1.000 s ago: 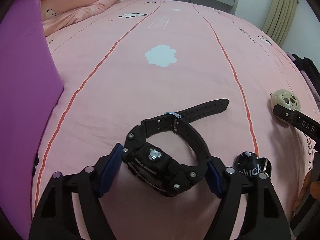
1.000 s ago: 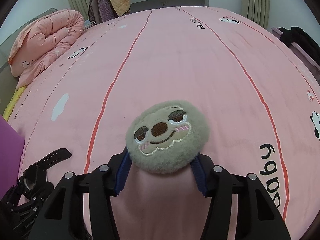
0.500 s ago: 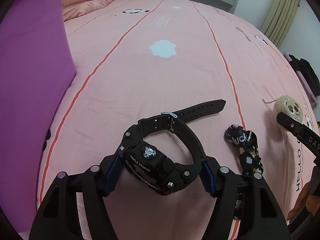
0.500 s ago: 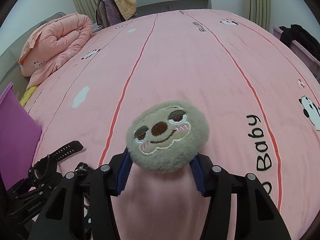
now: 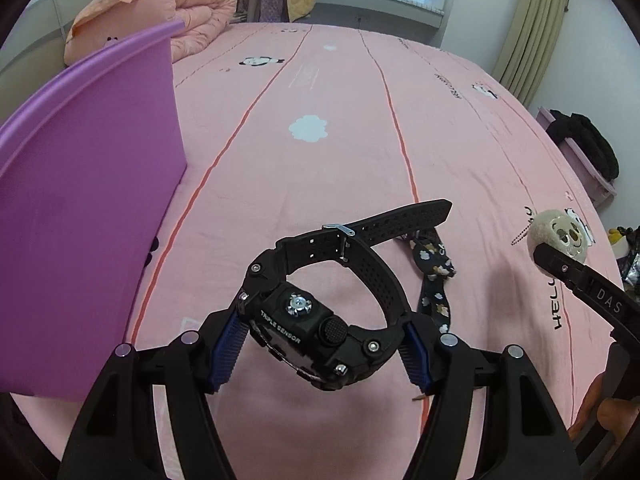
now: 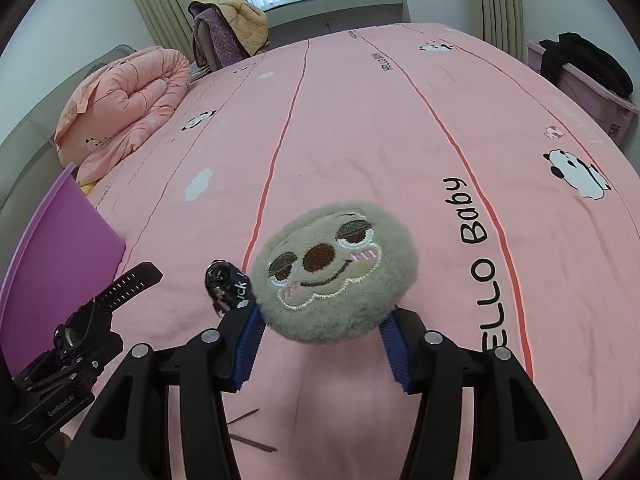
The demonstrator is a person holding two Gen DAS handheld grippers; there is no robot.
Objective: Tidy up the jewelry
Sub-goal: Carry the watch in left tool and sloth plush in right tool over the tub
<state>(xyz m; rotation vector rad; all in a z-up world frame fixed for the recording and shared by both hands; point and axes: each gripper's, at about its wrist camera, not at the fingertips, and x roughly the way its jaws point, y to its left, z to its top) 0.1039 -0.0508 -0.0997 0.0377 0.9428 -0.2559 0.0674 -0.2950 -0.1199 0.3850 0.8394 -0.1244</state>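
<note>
The left gripper [image 5: 320, 352] is clamped on a black digital watch [image 5: 316, 320], held above the pink bedsheet [image 5: 320, 160]. The right gripper [image 6: 320, 344] pinches a grey plush sloth-face charm [image 6: 334, 272]. A purple bin [image 5: 80, 220] stands just left of the watch. A black patterned lanyard [image 5: 434, 272] lies on the sheet between the grippers, and a rolled peach duvet [image 6: 124, 108] sits far left.

There are 2 hand-held grippers, the left hand-held gripper [image 5: 320, 354] and the right hand-held gripper [image 6: 320, 346]. 1 black watch [image 5: 320, 320], 1 plush sloth-face charm [image 6: 336, 270] and 1 black patterned fabric strap [image 5: 434, 276] are in view. 1 purple bin [image 5: 88, 208] stands on 1 pink bed [image 5: 320, 160], with 1 folded peach quilt [image 6: 124, 108] at its far corner.
</note>
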